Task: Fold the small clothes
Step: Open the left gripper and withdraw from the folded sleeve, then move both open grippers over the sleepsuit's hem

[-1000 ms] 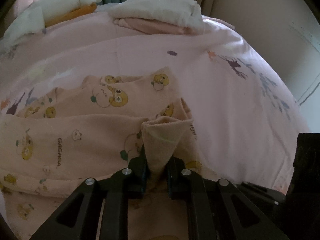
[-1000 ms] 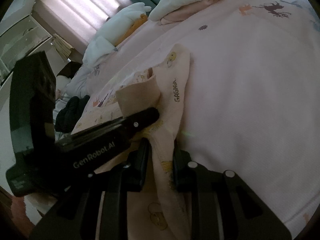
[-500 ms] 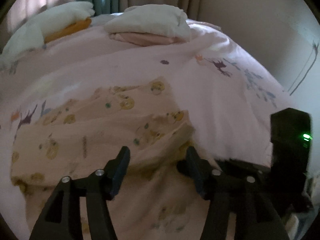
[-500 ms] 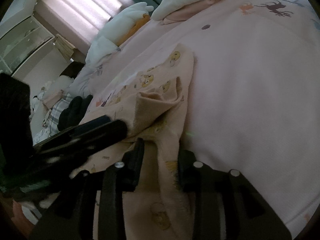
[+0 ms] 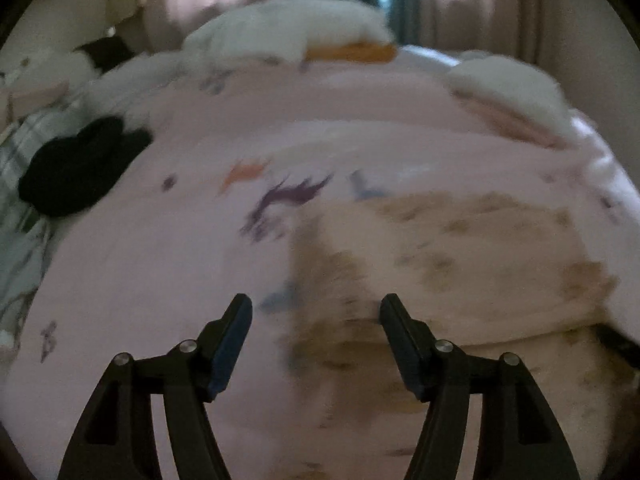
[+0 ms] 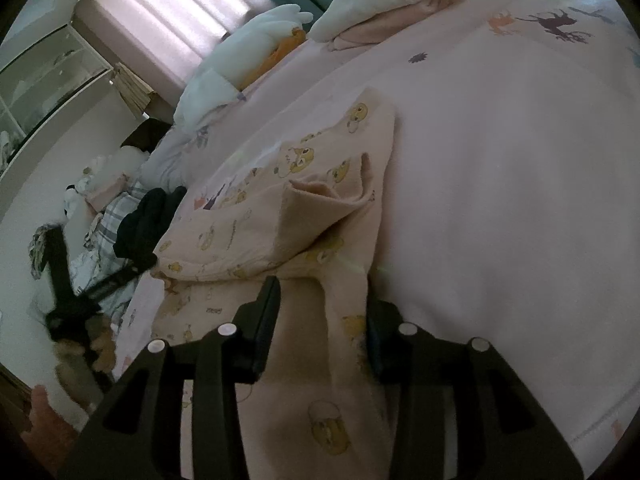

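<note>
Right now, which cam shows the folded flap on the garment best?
Right wrist. It is sharp there: the flap lies doubled back on the garment, just ahead of the right gripper, whose open fingers straddle the cloth. Left wrist is motion-blurred; the garment shows only as a tan smear, no flap discernible.

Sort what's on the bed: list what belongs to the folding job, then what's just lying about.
Job: bear-print garment, left tool, right tool.

Lying about: black clothing, white pillow, folded white-and-pink pile, pink bedspread underneath.

Pink bedspread (image 6: 500, 184), printed garment (image 6: 320, 184), black cloth (image 5: 76, 168)
</note>
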### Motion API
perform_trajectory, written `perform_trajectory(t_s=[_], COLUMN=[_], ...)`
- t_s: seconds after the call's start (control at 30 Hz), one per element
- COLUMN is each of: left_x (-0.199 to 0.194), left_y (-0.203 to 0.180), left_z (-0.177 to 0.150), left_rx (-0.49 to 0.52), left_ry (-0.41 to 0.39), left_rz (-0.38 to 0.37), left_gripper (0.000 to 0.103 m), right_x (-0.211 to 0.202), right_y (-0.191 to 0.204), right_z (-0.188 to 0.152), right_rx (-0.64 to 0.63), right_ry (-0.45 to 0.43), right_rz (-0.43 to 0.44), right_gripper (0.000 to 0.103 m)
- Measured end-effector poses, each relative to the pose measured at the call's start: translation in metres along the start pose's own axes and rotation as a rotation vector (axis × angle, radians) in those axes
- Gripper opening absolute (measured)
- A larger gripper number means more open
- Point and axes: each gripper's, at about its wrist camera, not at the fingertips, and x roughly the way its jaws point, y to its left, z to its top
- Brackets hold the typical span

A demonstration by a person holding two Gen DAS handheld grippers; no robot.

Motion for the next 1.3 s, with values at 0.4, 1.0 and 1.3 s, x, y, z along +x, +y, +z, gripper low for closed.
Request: perform_trajectory(t_s=[0.4,1.0,1.3], left_x=[0.030,0.029,0.025], left_y=[0.032,0.050,0.055], left_z=[-0.034,-0.047,-0.051], left_rx=[-0.005,-0.048,-0.073], left_ry=[0.091,0.044,0.034], left_rz=[-0.039,-0.112,-0.157], left_gripper=[0.080,0.085,0.088], right_x=[0.000,0.001,-0.024], right_y=[-0.001,-0.005,0.086], right_z=[0.001,-0.001,0.008], right_rx=[0.003,0.038,-0.299], right_ry=[-0.002,-0.023,-0.034], right_rz=[0.011,0.034,-0.397], right_gripper=[0.043,0.043,0.047])
